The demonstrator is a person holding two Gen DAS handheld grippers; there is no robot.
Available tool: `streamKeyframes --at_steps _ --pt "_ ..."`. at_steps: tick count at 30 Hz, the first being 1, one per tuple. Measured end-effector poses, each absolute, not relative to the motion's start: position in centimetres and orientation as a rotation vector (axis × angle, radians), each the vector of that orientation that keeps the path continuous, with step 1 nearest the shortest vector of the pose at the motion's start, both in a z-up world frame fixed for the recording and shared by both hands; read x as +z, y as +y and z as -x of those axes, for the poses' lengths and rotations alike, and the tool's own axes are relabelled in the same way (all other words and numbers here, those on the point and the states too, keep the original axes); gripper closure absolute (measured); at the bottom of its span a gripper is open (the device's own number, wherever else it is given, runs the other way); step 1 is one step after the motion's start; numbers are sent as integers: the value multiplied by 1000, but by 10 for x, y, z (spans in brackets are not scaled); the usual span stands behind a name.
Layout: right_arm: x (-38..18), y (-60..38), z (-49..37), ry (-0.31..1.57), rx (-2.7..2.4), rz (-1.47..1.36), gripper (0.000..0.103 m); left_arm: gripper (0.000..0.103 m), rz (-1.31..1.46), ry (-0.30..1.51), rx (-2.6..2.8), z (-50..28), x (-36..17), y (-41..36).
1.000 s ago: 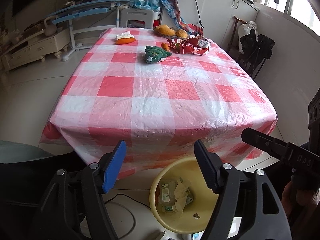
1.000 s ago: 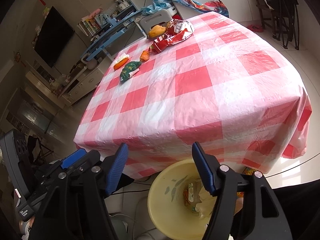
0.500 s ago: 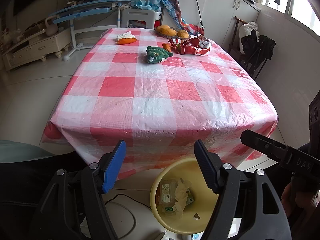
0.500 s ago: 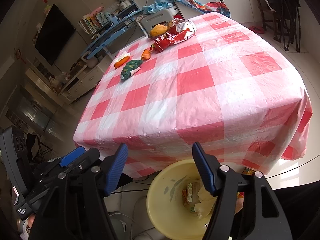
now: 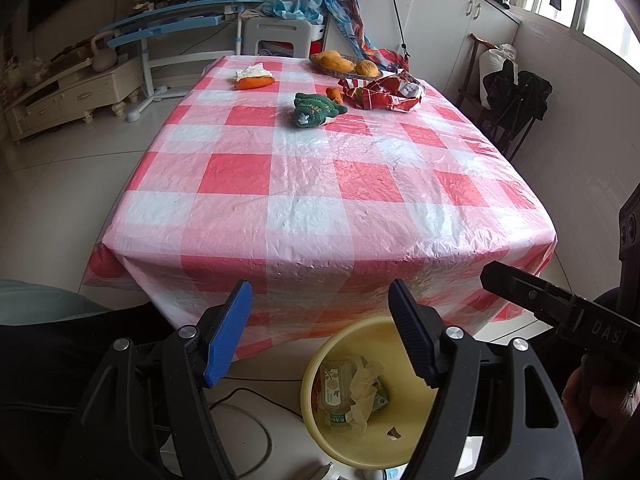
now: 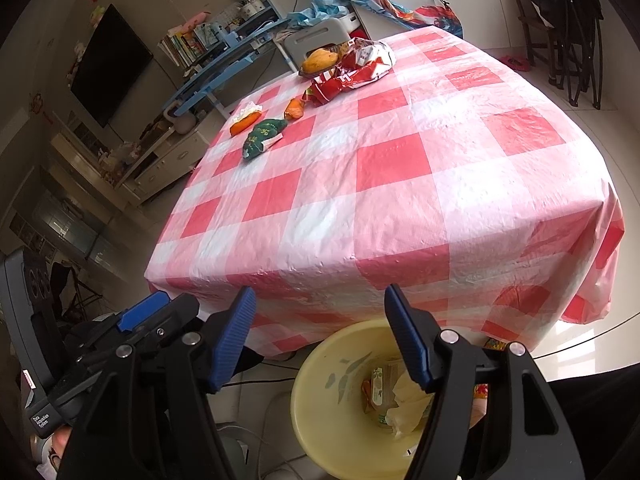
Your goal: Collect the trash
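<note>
Two grippers released and empty, left gripper (image 5: 320, 320) and right gripper (image 6: 318, 322) hovered over yellow bin (image 5: 320, 420) holding trash below table's near edge, green wrapper (image 5: 316, 109) and red wrapper (image 5: 382, 94) lay near far edge of checked tablecloth (image 5: 320, 208)

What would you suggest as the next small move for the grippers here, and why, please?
Probably reach the left gripper forward across the checked table toward the green wrapper. Both grippers hang open and empty over the yellow bin, which already holds trash, while that wrapper and the red wrapper lie at the far end.
</note>
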State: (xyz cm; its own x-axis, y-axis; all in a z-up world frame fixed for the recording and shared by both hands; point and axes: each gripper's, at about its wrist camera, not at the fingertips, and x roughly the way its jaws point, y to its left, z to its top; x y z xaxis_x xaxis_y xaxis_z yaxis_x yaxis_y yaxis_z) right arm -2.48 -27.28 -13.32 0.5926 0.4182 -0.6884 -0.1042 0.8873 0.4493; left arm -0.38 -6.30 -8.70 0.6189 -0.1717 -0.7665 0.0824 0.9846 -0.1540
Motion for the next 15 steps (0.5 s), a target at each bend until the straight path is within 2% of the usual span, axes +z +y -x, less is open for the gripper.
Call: streamKeyframes --at_steps 15 --pt "-133 -271 25 887 313 -361 38 35 108 892 -146 4 -87 -63"
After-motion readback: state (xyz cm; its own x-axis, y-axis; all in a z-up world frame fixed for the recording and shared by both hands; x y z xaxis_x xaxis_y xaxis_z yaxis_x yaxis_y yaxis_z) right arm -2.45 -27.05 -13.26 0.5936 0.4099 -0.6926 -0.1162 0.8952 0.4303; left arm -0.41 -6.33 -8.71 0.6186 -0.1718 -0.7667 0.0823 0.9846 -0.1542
